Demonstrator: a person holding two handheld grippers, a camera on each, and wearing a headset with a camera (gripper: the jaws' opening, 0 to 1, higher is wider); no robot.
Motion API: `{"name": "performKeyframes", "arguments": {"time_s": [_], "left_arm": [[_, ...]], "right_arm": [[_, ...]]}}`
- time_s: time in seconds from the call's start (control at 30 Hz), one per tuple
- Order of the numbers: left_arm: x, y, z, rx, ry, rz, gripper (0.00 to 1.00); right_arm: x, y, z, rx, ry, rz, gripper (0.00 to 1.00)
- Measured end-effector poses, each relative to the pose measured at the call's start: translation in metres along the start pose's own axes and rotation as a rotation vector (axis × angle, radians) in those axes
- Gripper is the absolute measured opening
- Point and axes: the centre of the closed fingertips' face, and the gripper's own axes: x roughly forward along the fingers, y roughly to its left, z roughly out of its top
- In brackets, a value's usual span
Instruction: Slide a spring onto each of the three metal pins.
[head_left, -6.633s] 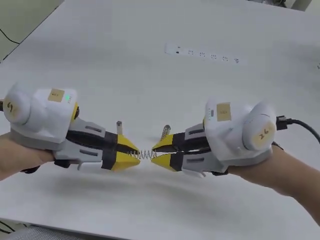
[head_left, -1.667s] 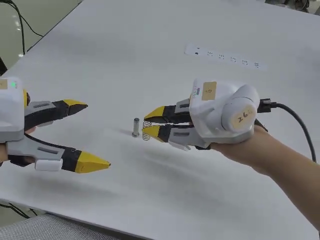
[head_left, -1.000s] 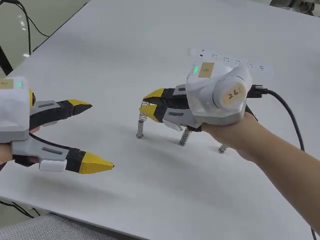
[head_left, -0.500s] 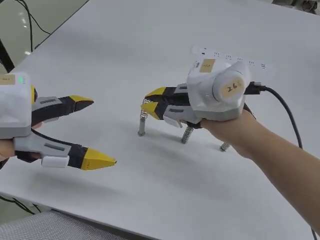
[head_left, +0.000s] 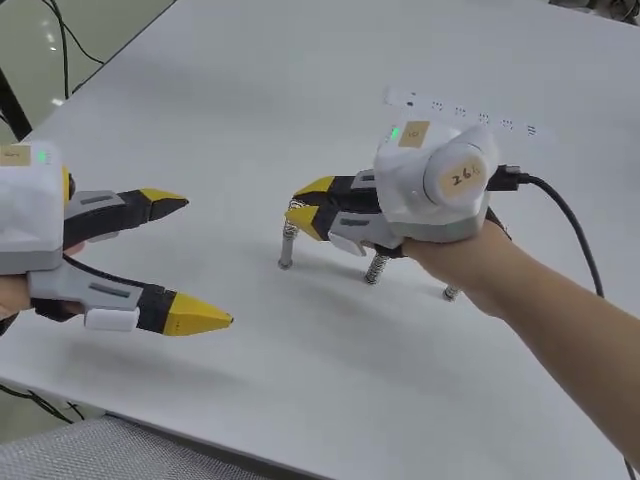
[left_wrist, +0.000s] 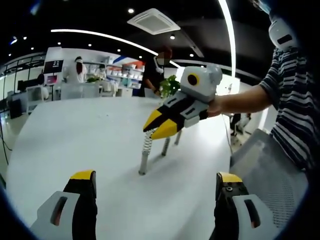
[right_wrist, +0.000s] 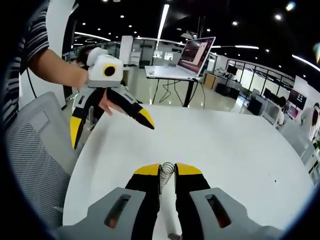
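Observation:
My right gripper (head_left: 300, 203) is shut on the top of a spring (head_left: 290, 222) that sits part way down the leftmost metal pin (head_left: 286, 256). That pin stands upright on the white table (head_left: 300, 80). From the left gripper view, the spring (left_wrist: 147, 142) covers the pin's upper half, with bare pin (left_wrist: 143, 166) below it. Between the yellow tips in the right gripper view I see the spring's coil (right_wrist: 167, 172). Two more pins (head_left: 376, 268) (head_left: 451, 293) stand to the right, each wearing a spring. My left gripper (head_left: 195, 260) hangs wide open, well left of the pins.
A white power strip (head_left: 460, 110) lies at the far side of the table. A black cable (head_left: 570, 225) trails from the right gripper. The table's near edge (head_left: 200, 425) runs below the left gripper, with a mesh chair beyond it.
Earlier both grippers held the spring between them. The left one let go and drew back open; the right one carried the spring to the left pin and has lowered it onto its top.

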Motion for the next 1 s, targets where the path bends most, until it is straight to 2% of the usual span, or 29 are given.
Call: {"name": "performKeyframes", "arguments": {"time_s": [0.23,0.57,0.7,1.0], "left_arm": [[0.000,0.000,-0.001,0.000,0.002,0.000,0.96],[-0.001,-0.001,-0.002,-0.005,0.003,0.006,0.95],[-0.001,0.000,-0.004,-0.006,0.008,0.009,0.95],[-0.002,0.000,-0.005,-0.007,0.008,0.010,0.94]], "right_arm": [[0.003,0.002,0.000,-0.007,0.007,0.007,0.08],[0.010,0.005,-0.014,-0.039,0.049,0.023,0.08],[0.016,0.008,-0.022,-0.062,0.082,0.038,0.08],[0.025,0.013,-0.035,-0.063,0.113,0.056,0.08]]}}
